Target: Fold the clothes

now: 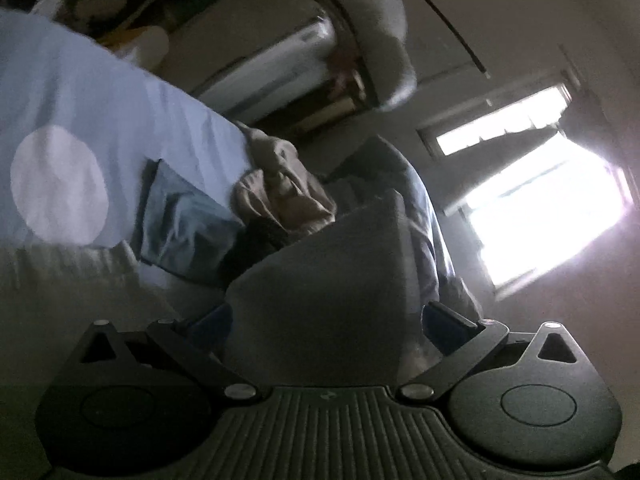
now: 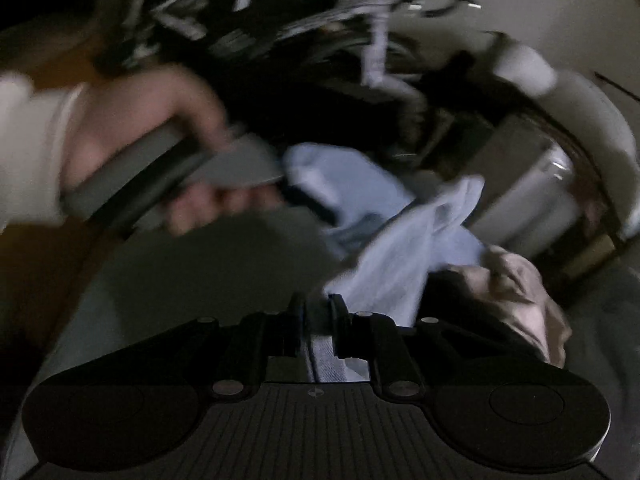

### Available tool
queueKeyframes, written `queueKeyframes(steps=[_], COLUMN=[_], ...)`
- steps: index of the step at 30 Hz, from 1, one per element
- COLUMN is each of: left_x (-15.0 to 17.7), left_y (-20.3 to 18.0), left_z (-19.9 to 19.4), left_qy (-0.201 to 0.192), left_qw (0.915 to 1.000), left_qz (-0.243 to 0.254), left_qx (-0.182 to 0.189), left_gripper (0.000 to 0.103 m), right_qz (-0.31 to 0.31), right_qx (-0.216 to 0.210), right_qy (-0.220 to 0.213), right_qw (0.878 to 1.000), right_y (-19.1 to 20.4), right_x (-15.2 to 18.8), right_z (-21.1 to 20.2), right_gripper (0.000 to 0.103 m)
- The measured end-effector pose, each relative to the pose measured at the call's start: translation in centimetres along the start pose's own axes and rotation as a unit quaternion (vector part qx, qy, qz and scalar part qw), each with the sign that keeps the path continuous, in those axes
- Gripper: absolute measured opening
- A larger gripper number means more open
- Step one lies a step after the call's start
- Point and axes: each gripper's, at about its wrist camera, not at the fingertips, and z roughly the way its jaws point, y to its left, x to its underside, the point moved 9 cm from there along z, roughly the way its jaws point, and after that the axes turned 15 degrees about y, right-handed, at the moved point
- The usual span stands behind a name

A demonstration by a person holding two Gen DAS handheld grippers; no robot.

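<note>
In the right wrist view my right gripper (image 2: pixel 316 312) is shut on an edge of a light blue garment (image 2: pixel 404 248), which stretches away from the fingers. The same light blue garment (image 1: pixel 100 120) fills the left of the left wrist view. My left gripper (image 1: pixel 324 320) is open, its fingers spread wide, with a grey cloth (image 1: pixel 332 280) lying between and in front of them. In the right wrist view the person's hand (image 2: pixel 132 128) holds the left gripper's grey handle (image 2: pixel 180 176) at the left. The views are blurred.
A crumpled beige garment (image 1: pixel 280 184) lies in the pile beside a folded blue-grey piece (image 1: pixel 184 224); the beige one also shows at the right of the right wrist view (image 2: pixel 516 296). A bright window (image 1: pixel 548 208) is at right. A white drying rack (image 2: pixel 320 8) stands behind.
</note>
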Motion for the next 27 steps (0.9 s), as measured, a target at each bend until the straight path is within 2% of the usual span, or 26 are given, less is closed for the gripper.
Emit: queueKeyframes(steps=[4, 6, 8, 10, 11, 12, 13, 15, 17, 18, 19, 21, 23, 27], left_x=[0.5, 0.4, 0.2, 0.1, 0.0, 0.0, 0.1, 0.1, 0.3, 0.4, 0.4, 0.2, 0.0, 0.2], left_y=[0.9, 1.6, 2.5, 3.2, 3.5, 3.7, 4.0, 4.3, 4.3, 4.2, 3.8, 2.3, 0.9, -0.3], left_z=[0.6, 0.5, 0.0, -0.5, -0.7, -0.8, -0.9, -1.2, -1.4, -1.5, -1.7, -2.2, -2.8, -3.1], left_qy=[0.018, 0.016, 0.008, 0.002, 0.0, -0.001, -0.001, 0.001, 0.006, 0.008, 0.006, -0.005, -0.012, -0.003], left_qw=[0.9986, 0.9984, 0.9985, 0.9982, 0.9979, 0.9975, 0.9972, 0.9964, 0.9967, 0.9969, 0.9981, 0.9992, 0.9964, 0.9922], left_qz=[0.019, 0.012, -0.003, -0.013, -0.013, -0.008, -0.004, 0.001, 0.009, 0.013, 0.02, 0.039, 0.059, 0.09], left_qx=[-0.047, -0.053, -0.053, -0.059, -0.064, -0.07, -0.075, -0.084, -0.081, -0.077, -0.057, 0.01, 0.059, 0.086], left_gripper=[0.103, 0.103, 0.088, 0.046, 0.038, 0.021, 0.011, 0.008, 0.008, 0.007, 0.007, 0.006, 0.006, 0.007], right_qz=[0.016, 0.007, -0.002, -0.011, -0.016, -0.022, -0.025, -0.009, 0.04, 0.07, 0.103, 0.162, 0.205, 0.248], right_qx=[-0.034, -0.041, -0.053, -0.07, -0.083, -0.096, -0.11, -0.122, -0.129, -0.127, -0.115, -0.086, -0.08, -0.091], right_qy=[0.01, 0.015, 0.021, 0.026, 0.029, 0.031, 0.032, 0.022, -0.003, -0.017, -0.03, -0.042, -0.029, 0.013], right_qw=[0.999, 0.999, 0.998, 0.997, 0.996, 0.995, 0.993, 0.992, 0.991, 0.989, 0.987, 0.982, 0.975, 0.964], right_y=[2.4, 3.8, 5.1, 6.4, 7.0, 7.6, 8.1, 7.1, 4.1, 2.1, -0.5, -5.6, -9.5, -12.8], right_x=[0.0, 0.0, 0.1, 0.1, 0.1, 0.1, 0.0, -0.7, -1.5, -1.8, -2.1, -2.2, -1.7, -0.4], right_z=[1.0, 1.0, 0.8, 0.6, 0.4, 0.2, -0.1, -1.6, -3.4, -4.1, -4.4, -3.8, -1.4, 4.6], right_gripper=[0.015, 0.015, 0.015, 0.015, 0.015, 0.015, 0.016, 0.019, 0.031, 0.045, 0.06, 0.063, 0.063, 0.063])
